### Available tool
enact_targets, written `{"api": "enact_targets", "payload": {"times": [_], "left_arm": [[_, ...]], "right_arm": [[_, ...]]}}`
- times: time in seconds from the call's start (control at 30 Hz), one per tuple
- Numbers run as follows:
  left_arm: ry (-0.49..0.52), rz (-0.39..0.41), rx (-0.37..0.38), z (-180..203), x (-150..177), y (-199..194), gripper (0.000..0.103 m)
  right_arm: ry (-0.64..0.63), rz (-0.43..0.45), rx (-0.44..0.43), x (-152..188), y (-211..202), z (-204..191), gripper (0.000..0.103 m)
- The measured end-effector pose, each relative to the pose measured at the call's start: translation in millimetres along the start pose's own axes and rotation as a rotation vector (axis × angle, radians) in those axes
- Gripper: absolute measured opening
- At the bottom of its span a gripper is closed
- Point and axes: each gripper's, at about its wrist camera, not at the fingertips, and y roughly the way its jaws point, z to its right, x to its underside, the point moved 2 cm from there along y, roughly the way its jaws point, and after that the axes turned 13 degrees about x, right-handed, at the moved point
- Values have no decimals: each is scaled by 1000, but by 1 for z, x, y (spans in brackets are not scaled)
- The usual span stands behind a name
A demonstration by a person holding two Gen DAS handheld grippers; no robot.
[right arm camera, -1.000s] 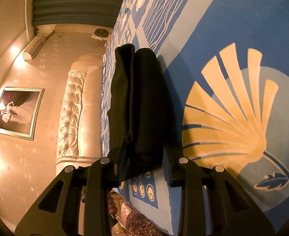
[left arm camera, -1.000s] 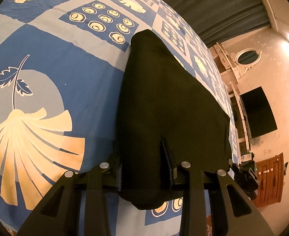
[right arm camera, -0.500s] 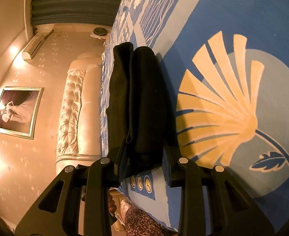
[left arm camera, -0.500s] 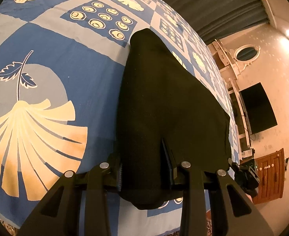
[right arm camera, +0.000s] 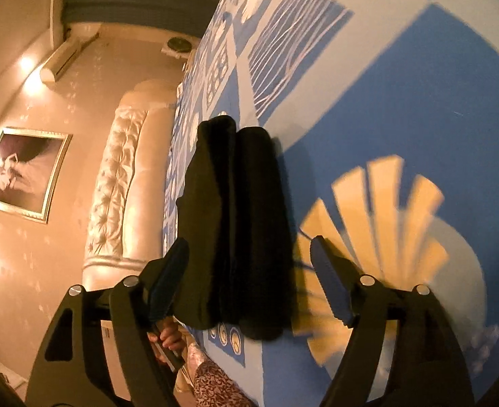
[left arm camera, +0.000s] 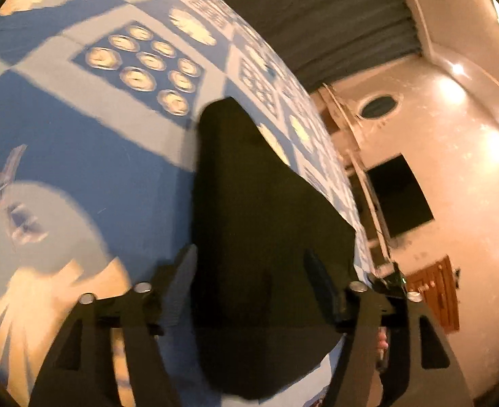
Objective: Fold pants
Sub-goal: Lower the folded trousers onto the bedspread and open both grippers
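The black pants (left arm camera: 263,224) lie folded in a thick stack on the blue patterned bedspread (left arm camera: 80,142). In the right wrist view the pants (right arm camera: 239,224) show as two folded rolls side by side. My left gripper (left arm camera: 253,271) is open, its fingers standing on either side of the near end of the pants. My right gripper (right arm camera: 249,264) is open too, its fingers spread wide on either side of the other end of the stack.
A tufted cream headboard (right arm camera: 120,183) and a framed picture (right arm camera: 22,173) are at the left of the right wrist view. A dark TV (left arm camera: 398,196), white shelving (left arm camera: 358,156) and a wooden cabinet (left arm camera: 436,298) stand beyond the bed's edge.
Both grippers were shut on the pants' ends and have opened wide, letting the folded pants rest on the bed. Both views are blurred by motion.
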Motion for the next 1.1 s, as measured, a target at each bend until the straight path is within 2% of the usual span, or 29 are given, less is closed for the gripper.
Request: {"api": "enact_targets", "payload": {"times": [0.1,0.13,0.17,0.2,0.23,0.3,0.37,0.4,0.43,0.47,0.5,0.57,0.63,0.73,0.8,0.83,0.87,0.9,0.93,1.0,1.07,1.1], "left_arm": [[14,-35,-10,-8,-9,15,69],[12,-51,-15,-13,-11,19,68],[20,-58,-18,-16,-12,22,62],[44,-68,-43,-19,-12,24,42],[53,-83,-52,-22,-14,26,39],[51,-84,-31,-24,-13,24,38],[72,-98,-33,-21,-15,23,39],[86,-105,-38,-18,-17,23,44],[97,-108,-42,-16,-20,23,55],[101,-95,-40,-15,-25,23,62],[101,-69,-31,-14,-30,21,70],[71,-24,11,-17,-46,20,71],[16,-1,24,-25,-61,24,73],[-22,-5,-8,-35,-78,36,73],[-20,-15,-21,-39,-88,45,73],[-7,-25,-40,-40,-92,51,72],[8,-37,-60,-41,-96,55,69],[30,-46,-97,-42,-98,59,55],[57,-65,-141,-44,-98,63,55],[76,-69,-143,-43,-98,63,55],[74,-61,-139,-42,-98,58,55],[71,-44,-144,-41,-97,56,59]], "right_arm": [[-26,-15,-21,-7,12,-8,74],[-38,-24,-27,-8,15,-10,71],[-48,-29,-24,-8,18,-15,48],[-77,-53,22,-8,24,-15,34],[-73,-66,29,-8,25,-11,32],[-61,-66,-3,-8,23,-5,32],[-80,-58,-4,-8,21,-6,39],[-75,-59,-22,-10,20,-7,42],[-66,-58,-38,-12,20,-7,50],[-52,-46,-62,-17,18,-7,58],[-43,-34,-75,-21,18,-8,60],[-29,-11,-93,-31,19,-11,69],[-26,1,-86,-42,23,-15,71],[-22,4,-59,-57,34,-22,72],[-18,-2,-29,-65,40,-23,60],[-15,-13,17,-68,44,-22,44],[-9,-23,42,-68,48,-19,40],[9,-31,41,-70,50,-14,39],[14,-32,30,-70,49,-12,39],[8,-21,23,-68,46,-12,40],[13,-2,-3,-65,42,-12,52],[22,15,-26,-63,38,-11,56]]}}
